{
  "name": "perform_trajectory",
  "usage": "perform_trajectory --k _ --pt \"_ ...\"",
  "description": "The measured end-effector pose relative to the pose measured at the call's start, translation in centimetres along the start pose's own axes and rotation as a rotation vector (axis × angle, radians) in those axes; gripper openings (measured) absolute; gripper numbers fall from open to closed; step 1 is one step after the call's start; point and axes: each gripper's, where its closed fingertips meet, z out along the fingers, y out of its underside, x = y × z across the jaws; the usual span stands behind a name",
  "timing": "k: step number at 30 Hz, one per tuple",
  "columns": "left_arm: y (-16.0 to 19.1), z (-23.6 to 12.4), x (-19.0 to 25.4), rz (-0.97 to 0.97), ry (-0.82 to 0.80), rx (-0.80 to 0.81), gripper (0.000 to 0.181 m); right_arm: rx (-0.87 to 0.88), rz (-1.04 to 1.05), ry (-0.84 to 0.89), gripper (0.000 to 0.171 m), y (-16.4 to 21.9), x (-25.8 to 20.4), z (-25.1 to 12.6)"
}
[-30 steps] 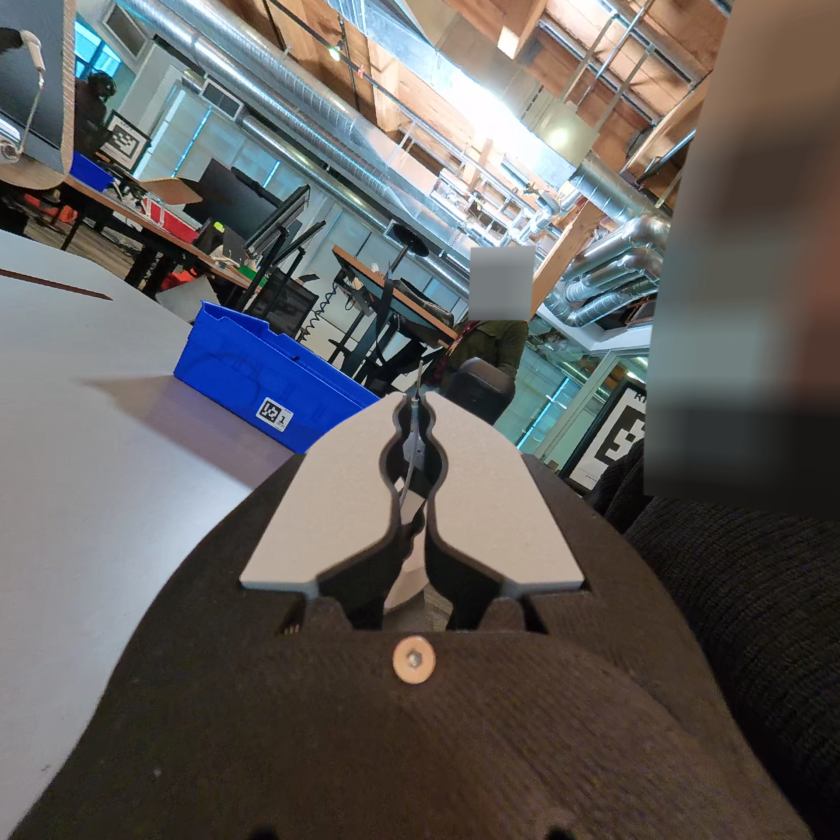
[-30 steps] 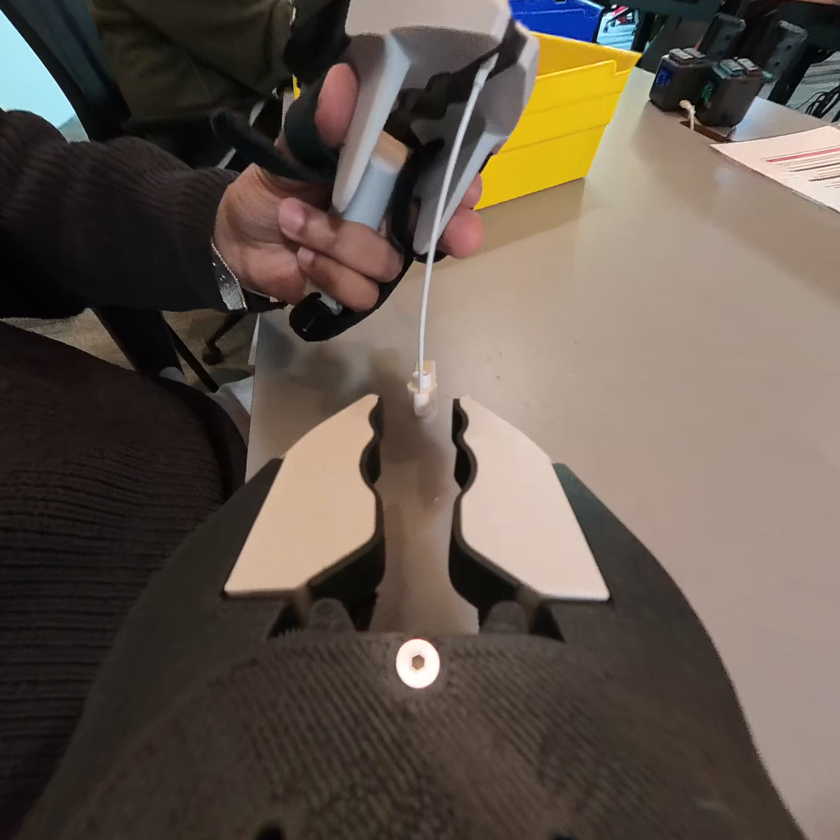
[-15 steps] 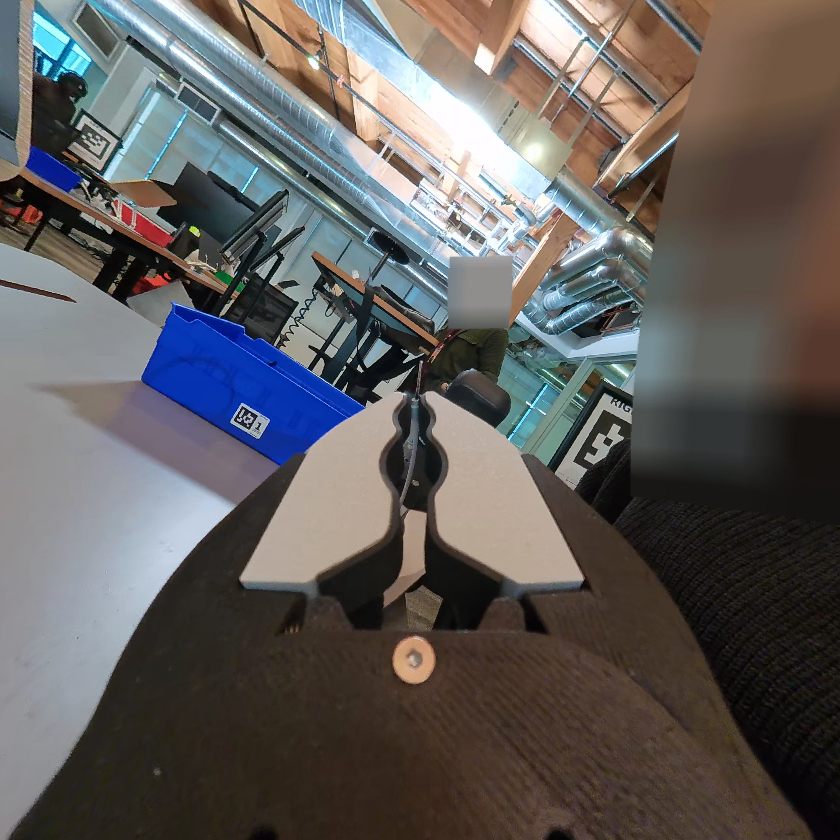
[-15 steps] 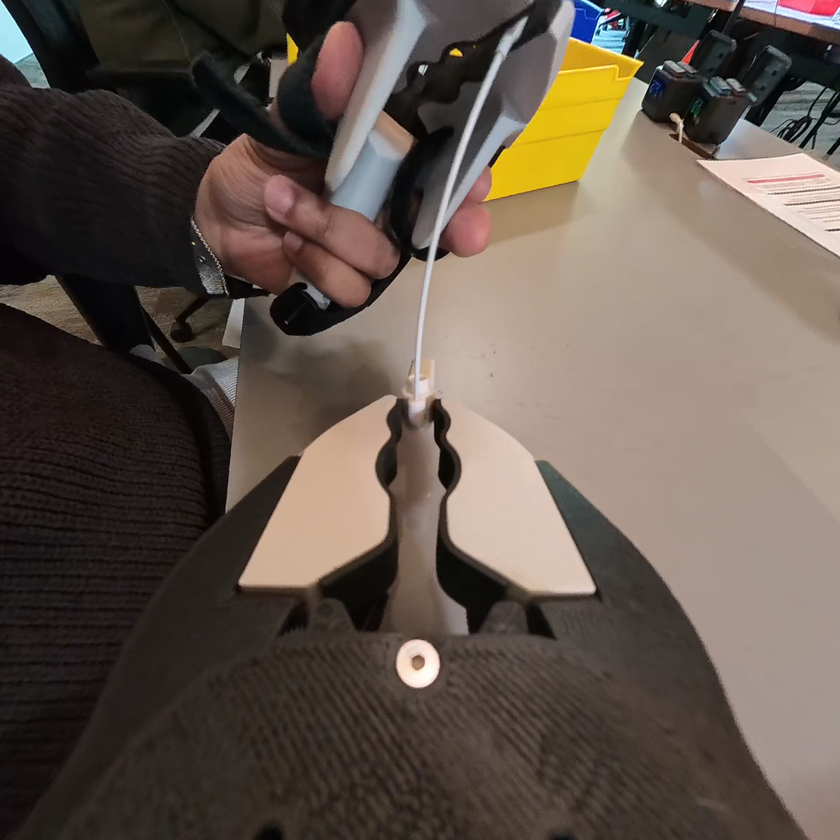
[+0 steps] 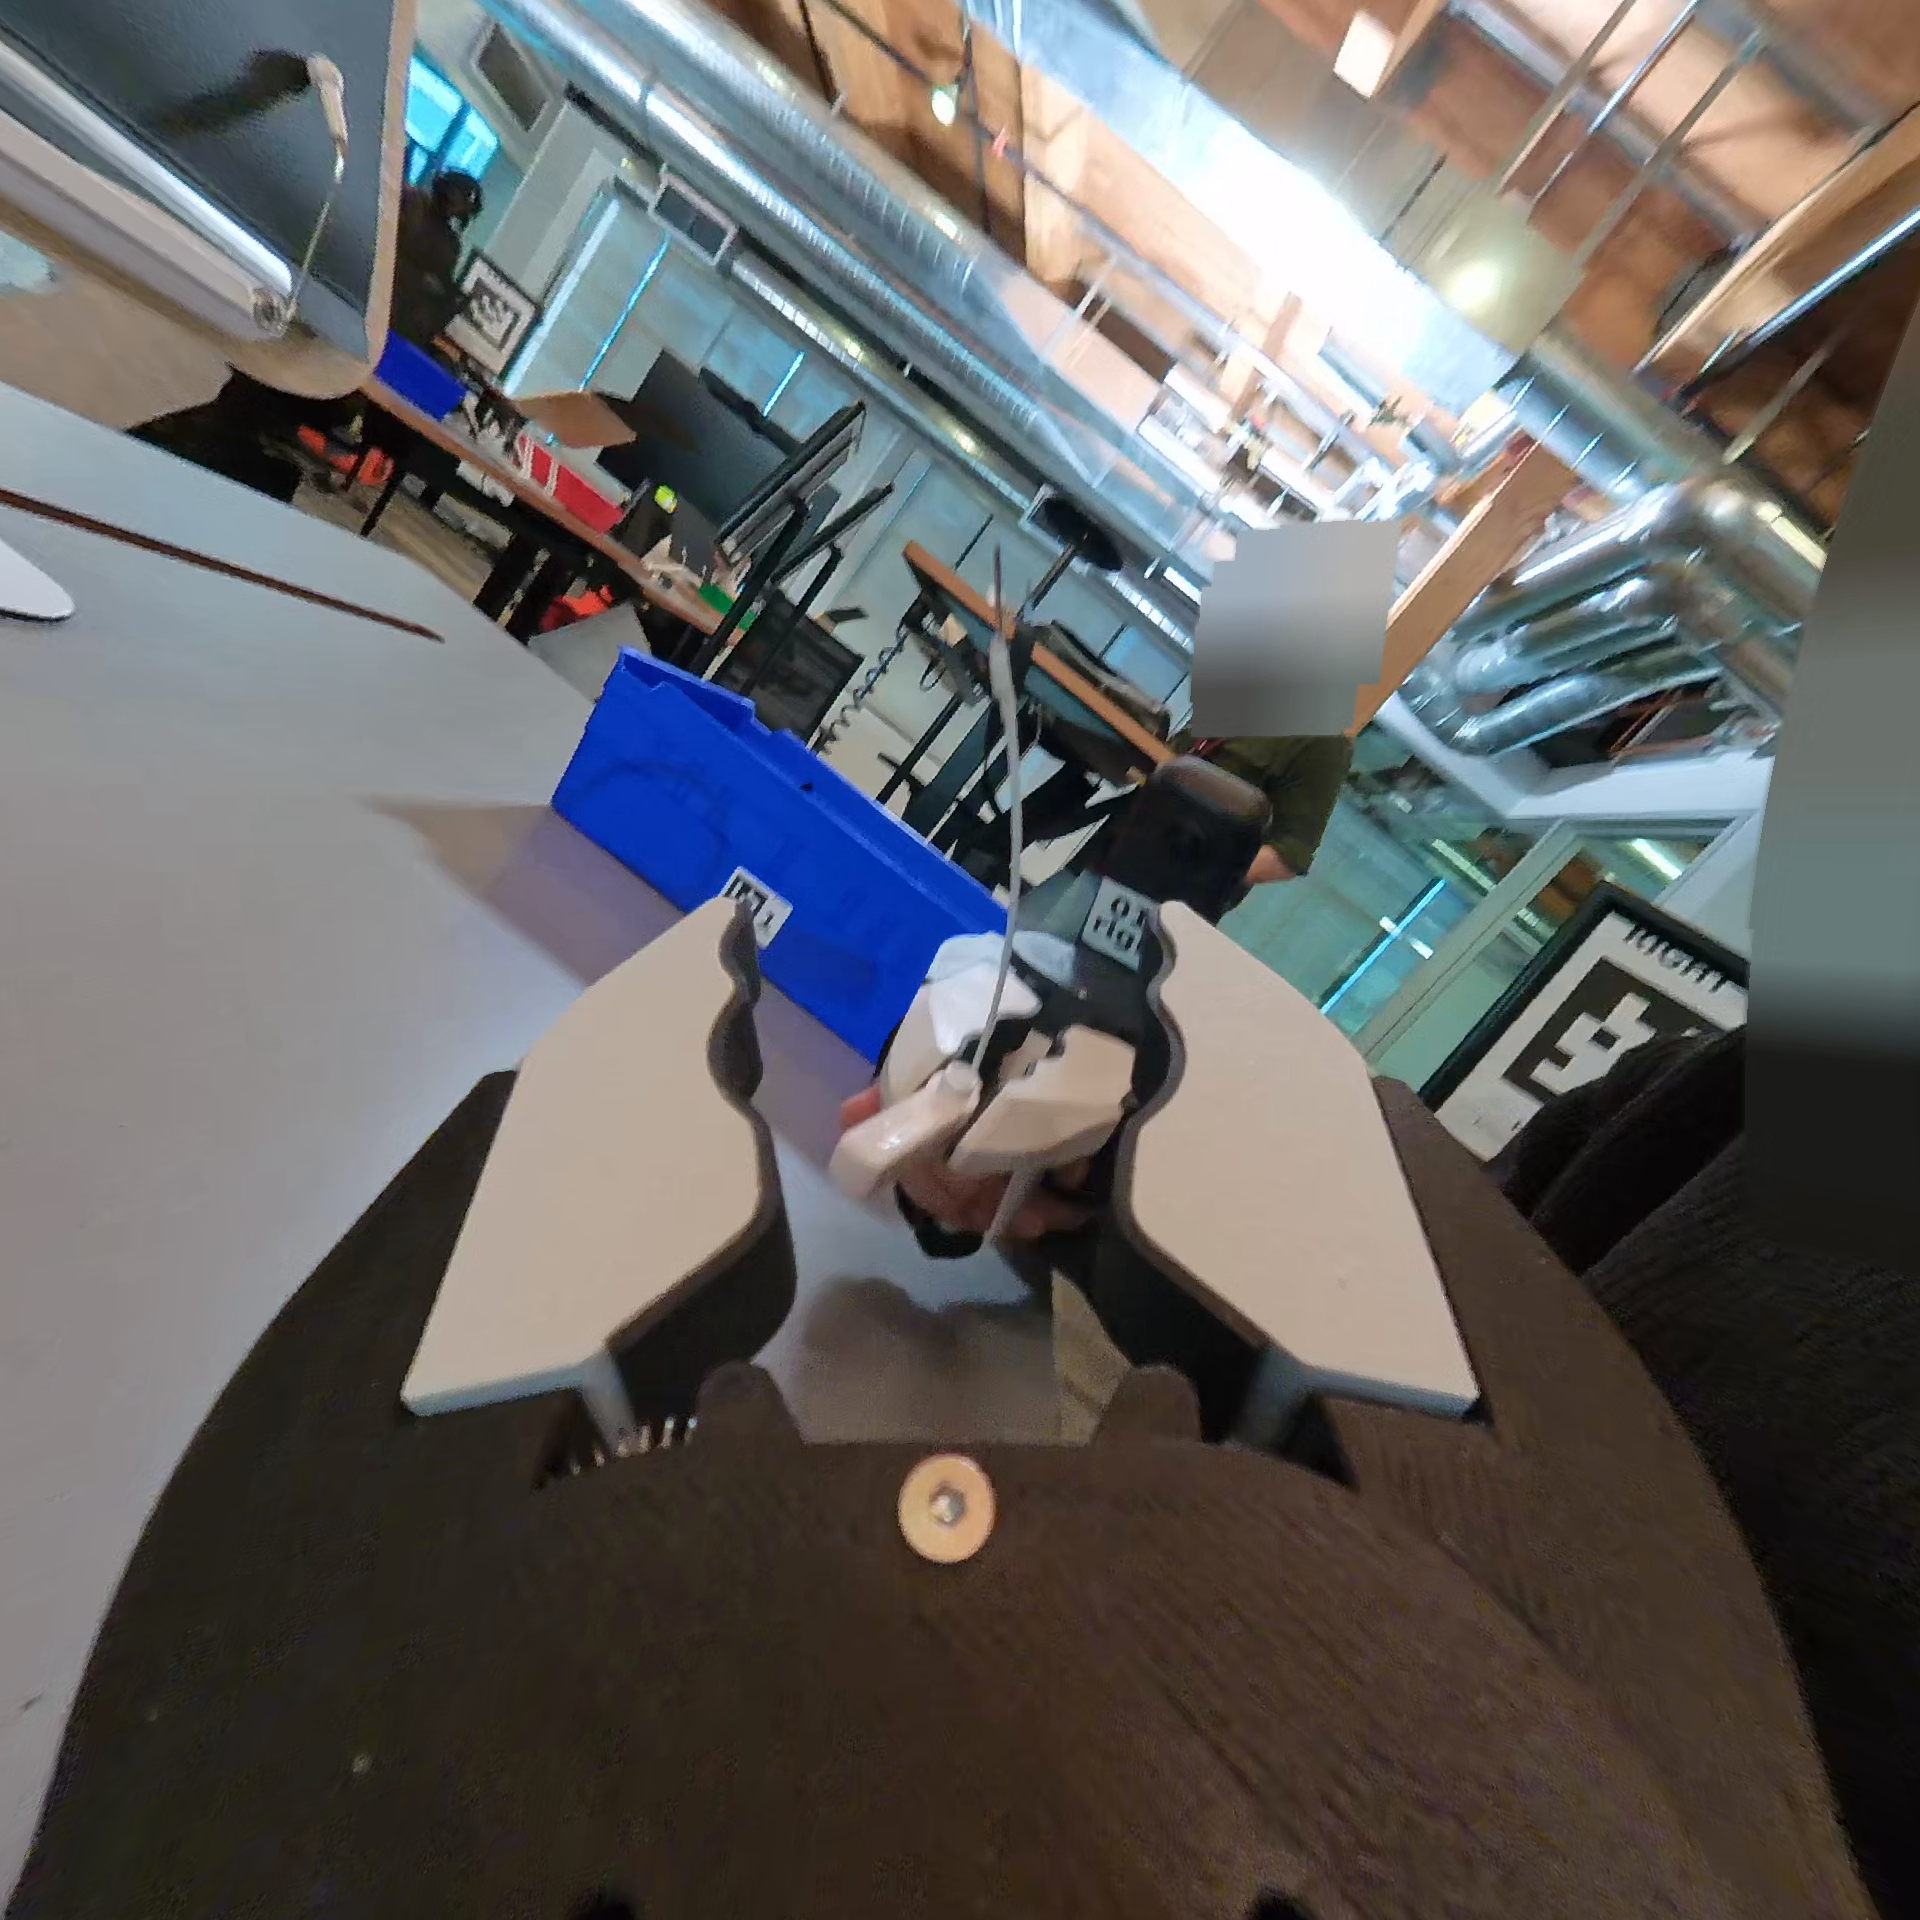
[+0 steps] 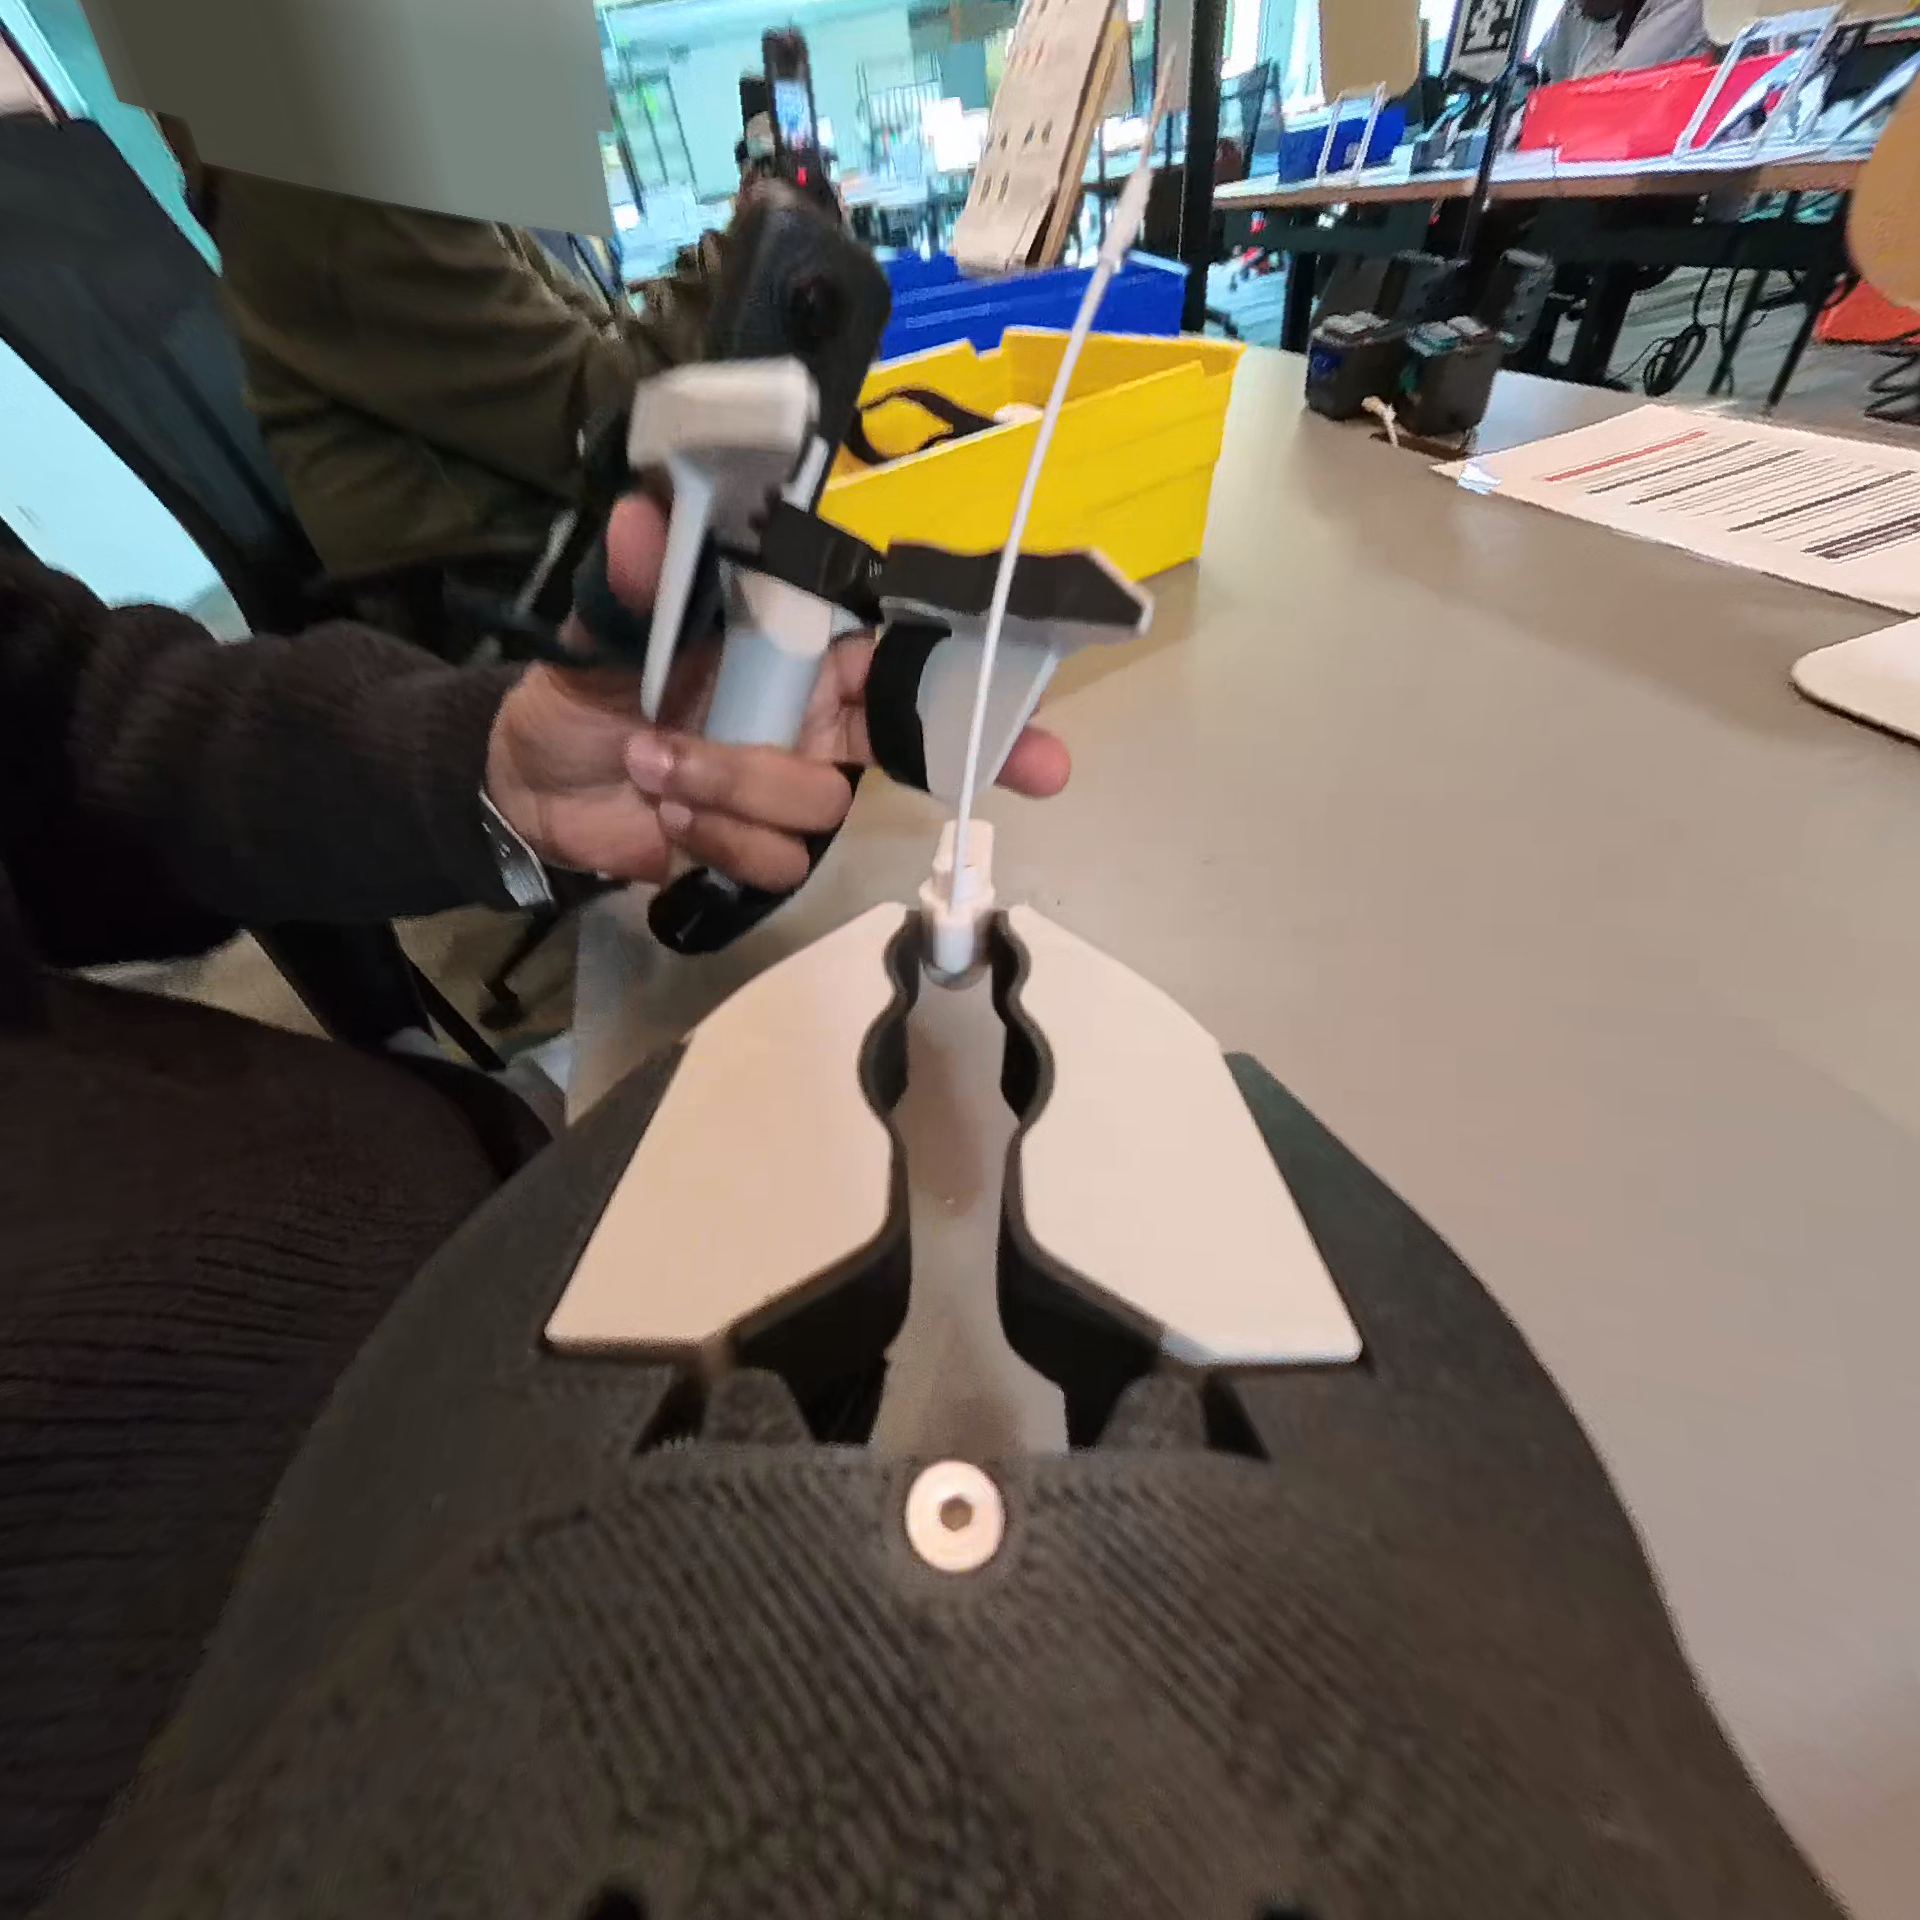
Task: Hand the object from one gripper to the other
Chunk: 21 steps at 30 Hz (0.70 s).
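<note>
The object is a thin white cable [image 6: 1039, 447] with a white plug [image 6: 958, 914] at its lower end. My right gripper [image 6: 958, 925] is shut on the plug, and the cable stands up and leans right from it. My left gripper [image 5: 948, 925] is open and empty. In the right wrist view it [image 6: 873, 509] is held in a hand up and to the left of the plug, and the cable crosses in front of one of its fingers [image 6: 1018, 603]. In the left wrist view the right gripper [image 5: 977, 1101] and the cable [image 5: 1006, 810] show between the open fingers.
A grey table [image 6: 1455, 935] lies under both grippers. A yellow bin [image 6: 1091, 468] stands at its far edge, with black devices [image 6: 1403, 364] and a printed sheet [image 6: 1714, 488] to the right. A blue bin [image 5: 748, 831] sits ahead in the left wrist view. A seated person [image 6: 395, 364] is behind.
My right gripper closed on the plug. My left gripper then opened, let the cable go and drew back to the left. The cable now stands from the right gripper alone.
</note>
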Motion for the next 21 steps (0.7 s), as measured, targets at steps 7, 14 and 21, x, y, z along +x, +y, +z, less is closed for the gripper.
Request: perform_trajectory --k 7,14,21 --pt "3.4 0.6 -0.6 -0.014 0.007 -0.186 0.043 0.148 0.182 -0.082 0.013 -2.0 0.5 -1.3" --pt "3.8 0.8 0.1 -0.016 0.057 -0.206 0.021 0.188 0.293 -0.170 0.013 -2.6 0.0 -1.6" --pt "3.8 0.7 0.8 -0.040 0.105 -0.203 0.013 0.180 0.307 -0.194 0.013 -2.4 -0.4 -1.4"
